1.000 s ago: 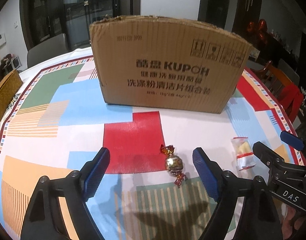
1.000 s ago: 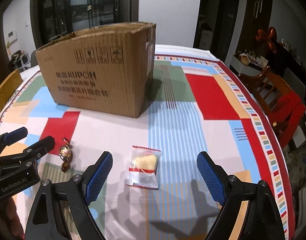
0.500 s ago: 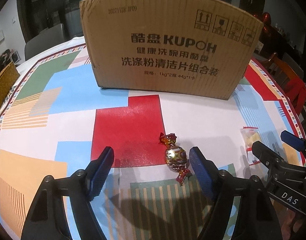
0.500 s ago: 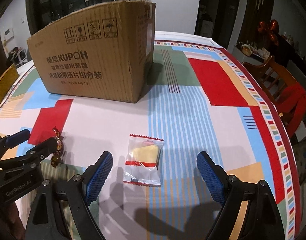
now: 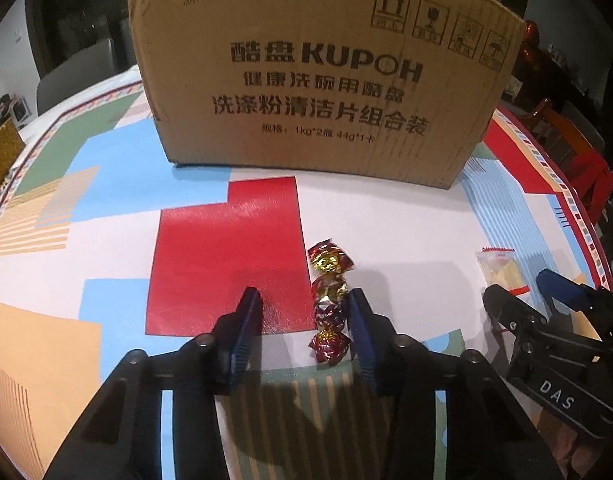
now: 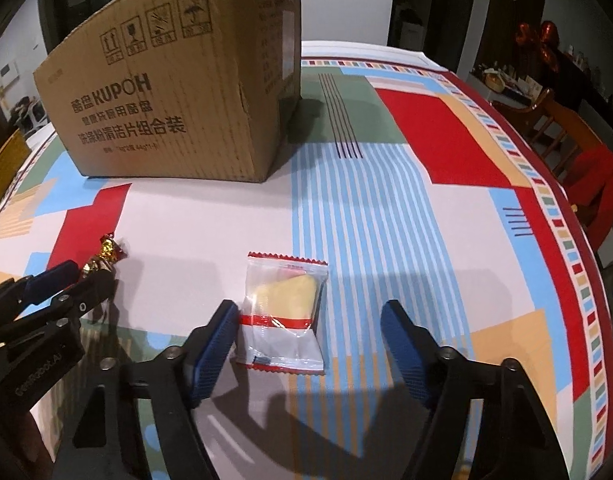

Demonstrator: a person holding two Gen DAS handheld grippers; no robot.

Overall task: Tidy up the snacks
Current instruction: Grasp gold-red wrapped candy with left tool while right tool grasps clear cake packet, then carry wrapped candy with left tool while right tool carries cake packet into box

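A gold-and-red foil candy (image 5: pixel 328 300) lies on the tablecloth; it also shows in the right wrist view (image 6: pixel 106 254). My left gripper (image 5: pixel 304 312) is low over it, jaws half closed, the right finger touching the candy, the left finger apart from it. A clear packet with a yellow snack (image 6: pixel 284 312) lies between the open fingers of my right gripper (image 6: pixel 310 326), close to the left finger; it also shows in the left wrist view (image 5: pixel 500 272). A brown cardboard box (image 5: pixel 326 76) stands behind both.
The box also shows in the right wrist view (image 6: pixel 178 92), upper left. The table edge (image 6: pixel 578 280) curves down the right, with a wooden chair with red cloth (image 6: pixel 586 152) beyond it. A woven brown thing (image 5: pixel 0 160) sits at the far left.
Both grippers have moved forward and down onto their snacks. The left jaws have narrowed around the candy; the right jaws have narrowed a little around the packet.
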